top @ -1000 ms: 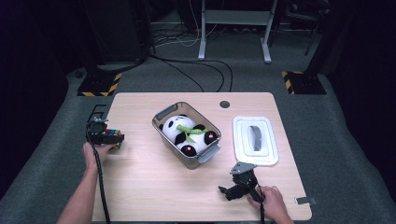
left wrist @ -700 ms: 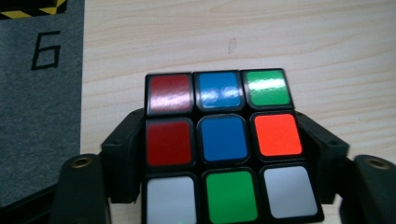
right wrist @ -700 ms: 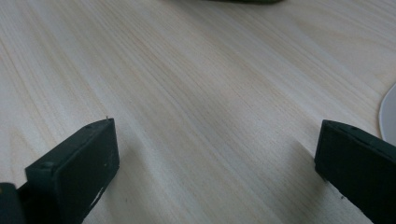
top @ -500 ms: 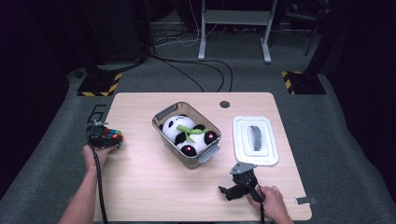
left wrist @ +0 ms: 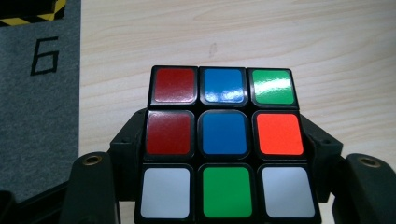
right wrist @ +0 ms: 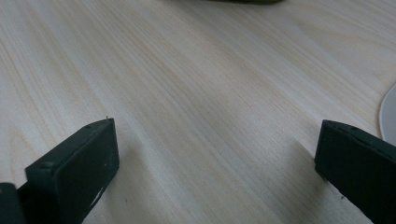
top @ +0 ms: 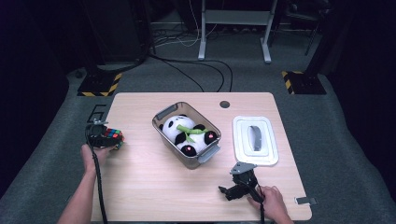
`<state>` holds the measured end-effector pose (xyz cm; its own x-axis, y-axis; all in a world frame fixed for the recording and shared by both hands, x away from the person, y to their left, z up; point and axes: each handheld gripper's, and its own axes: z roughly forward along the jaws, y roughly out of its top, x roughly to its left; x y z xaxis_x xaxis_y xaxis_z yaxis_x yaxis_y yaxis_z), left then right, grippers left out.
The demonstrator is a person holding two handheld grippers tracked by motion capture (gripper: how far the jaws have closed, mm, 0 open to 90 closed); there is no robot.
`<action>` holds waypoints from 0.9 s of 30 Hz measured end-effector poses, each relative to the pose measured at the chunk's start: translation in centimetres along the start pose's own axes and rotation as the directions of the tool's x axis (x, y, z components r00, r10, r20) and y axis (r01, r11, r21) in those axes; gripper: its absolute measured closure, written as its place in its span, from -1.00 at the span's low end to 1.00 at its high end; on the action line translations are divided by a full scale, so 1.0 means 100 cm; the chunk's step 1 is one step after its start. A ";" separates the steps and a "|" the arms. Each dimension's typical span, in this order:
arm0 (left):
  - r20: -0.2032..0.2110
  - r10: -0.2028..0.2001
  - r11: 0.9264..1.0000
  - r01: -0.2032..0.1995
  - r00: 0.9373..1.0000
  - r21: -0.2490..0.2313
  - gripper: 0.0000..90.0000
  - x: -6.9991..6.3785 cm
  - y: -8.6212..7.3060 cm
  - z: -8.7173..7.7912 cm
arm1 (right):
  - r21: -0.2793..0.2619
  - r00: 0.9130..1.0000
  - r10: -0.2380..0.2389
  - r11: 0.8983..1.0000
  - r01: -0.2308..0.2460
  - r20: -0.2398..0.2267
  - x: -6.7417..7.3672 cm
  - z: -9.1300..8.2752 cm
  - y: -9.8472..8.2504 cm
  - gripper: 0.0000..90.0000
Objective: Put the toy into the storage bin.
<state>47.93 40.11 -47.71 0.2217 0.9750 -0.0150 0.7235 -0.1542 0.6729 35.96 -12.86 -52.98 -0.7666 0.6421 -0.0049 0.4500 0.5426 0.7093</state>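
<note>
A scrambled colour cube (top: 112, 138) sits at the table's left edge, and my left gripper (top: 103, 139) is shut on it. In the left gripper view the cube (left wrist: 223, 140) sits between the two black jaws, whose pads press on its sides. These jaws have just been closing on it. My right gripper (top: 232, 191) rests near the front right of the table. In the right gripper view it (right wrist: 215, 154) stands open, with bare wood between its fingers.
A clear bin (top: 161, 121) stands mid-table with a plush panda (top: 180, 130) inside. Its white lid (top: 241, 150) lies flat to the right. A round cable hole (top: 224, 104) sits near the table's far edge. Grey carpet borders the table's left side.
My left gripper has closed its jaws onto the colour cube and shifted slightly. The right gripper has stayed where it was.
</note>
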 end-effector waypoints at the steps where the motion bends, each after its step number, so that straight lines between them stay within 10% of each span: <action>1: 0.005 0.005 1.000 -0.005 1.000 0.001 -0.24 -0.001 0.001 -0.002 | 0.000 1.000 0.000 1.000 0.000 0.000 0.000 0.000 0.000 -1.00; 27: 0.062 0.097 0.995 -0.096 0.993 -0.029 -0.24 -0.037 0.021 -0.029 | 0.001 1.000 -0.010 1.000 0.010 -0.001 -0.001 0.000 0.000 -1.00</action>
<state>46.72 36.64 -44.06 0.3314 0.9435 0.0044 0.6800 -0.2421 0.6921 36.00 -12.91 -52.99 -0.7716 0.6360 -0.0115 0.4424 0.5496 0.7087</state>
